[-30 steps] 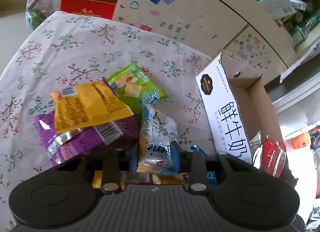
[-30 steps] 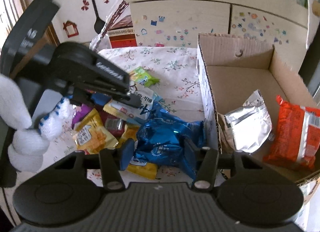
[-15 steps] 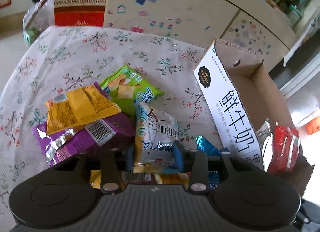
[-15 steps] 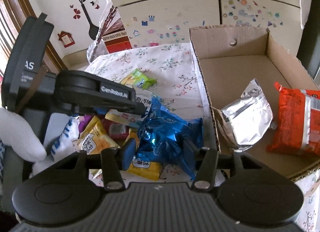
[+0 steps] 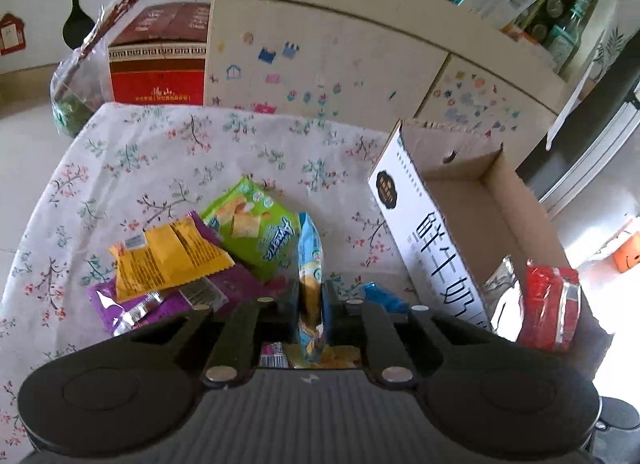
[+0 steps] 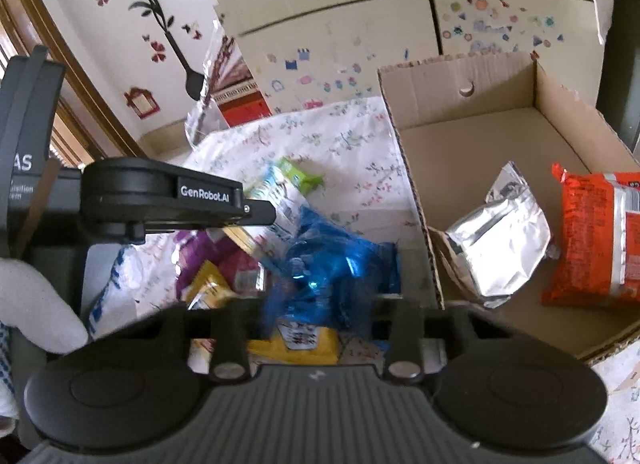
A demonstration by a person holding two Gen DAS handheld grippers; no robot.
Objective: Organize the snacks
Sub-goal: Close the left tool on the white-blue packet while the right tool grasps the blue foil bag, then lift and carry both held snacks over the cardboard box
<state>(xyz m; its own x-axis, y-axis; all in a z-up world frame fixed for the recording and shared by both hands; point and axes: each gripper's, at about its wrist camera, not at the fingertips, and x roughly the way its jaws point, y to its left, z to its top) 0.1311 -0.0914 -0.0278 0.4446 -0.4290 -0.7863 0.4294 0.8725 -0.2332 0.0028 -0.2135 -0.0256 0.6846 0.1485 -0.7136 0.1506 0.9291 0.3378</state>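
**A:** What is there, biggest first?

**B:** One desk under a white flowered cloth (image 5: 168, 151). On its right side stands one open brown cardboard box with a white printed side (image 5: 424, 232); its long axis runs away from the cameras. Two packets lie inside it: one orange-red foil packet (image 6: 596, 236) by the right wall and one crumpled silver foil pouch (image 6: 500, 236) just left of it, touching the box's near left wall.

**A:** And loose on the cloth?

**B:** A heap just left of the box. In the left wrist view: one purple foil packet (image 5: 160, 300), one yellow packet (image 5: 168, 260) lying across it, and one green biscuit packet (image 5: 256, 227) behind them.

**A:** The left gripper (image 5: 310, 304)?

**B:** Its jaws are clenched on one light-blue and white snack packet (image 5: 310, 260), held on edge, long axis pointing away from the camera.

**A:** The right gripper (image 6: 320, 304)?

**B:** One crinkled blue foil packet (image 6: 332, 264) sits between its jaws, beside the box wall; whether they grip it, I cannot tell. One small yellow packet (image 6: 300, 340) lies beneath.
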